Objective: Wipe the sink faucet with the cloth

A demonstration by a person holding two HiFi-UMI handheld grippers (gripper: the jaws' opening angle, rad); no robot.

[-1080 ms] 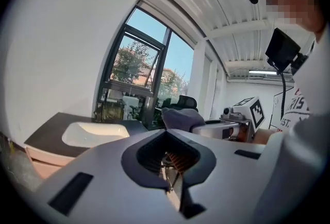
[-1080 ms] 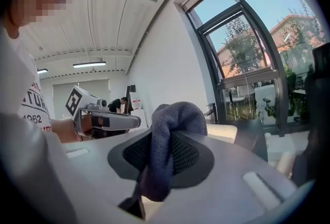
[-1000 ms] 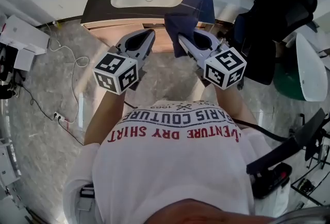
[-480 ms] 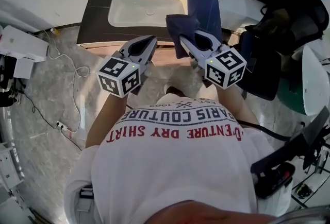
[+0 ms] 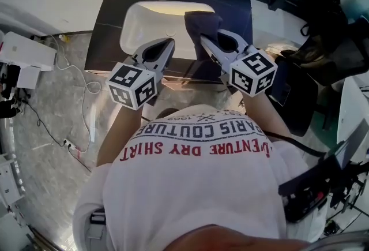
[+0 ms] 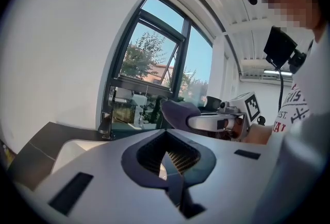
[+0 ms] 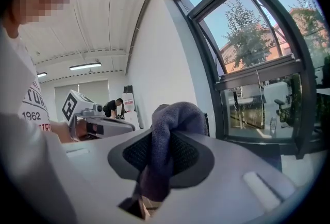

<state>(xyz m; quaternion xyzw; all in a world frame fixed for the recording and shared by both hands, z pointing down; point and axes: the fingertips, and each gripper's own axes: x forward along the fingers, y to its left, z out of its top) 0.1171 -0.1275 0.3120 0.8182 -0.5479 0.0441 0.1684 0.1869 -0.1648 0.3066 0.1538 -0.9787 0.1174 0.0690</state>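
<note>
With the right gripper (image 5: 210, 45) pinched tight on the soft dark blue cloth (image 5: 202, 22) over the white sink (image 5: 144, 22), and the left gripper (image 5: 166, 45) closed and empty, reach forward and gently rub the dark metal faucet (image 6: 105, 124) at the back

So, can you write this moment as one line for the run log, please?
stage: before wipe | right gripper: shut on cloth | left gripper: shut, empty | faucet: not yet touched by cloth

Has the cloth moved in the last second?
Yes: the cloth has come forward, from the counter's front edge to over the sink's right rim.
</note>
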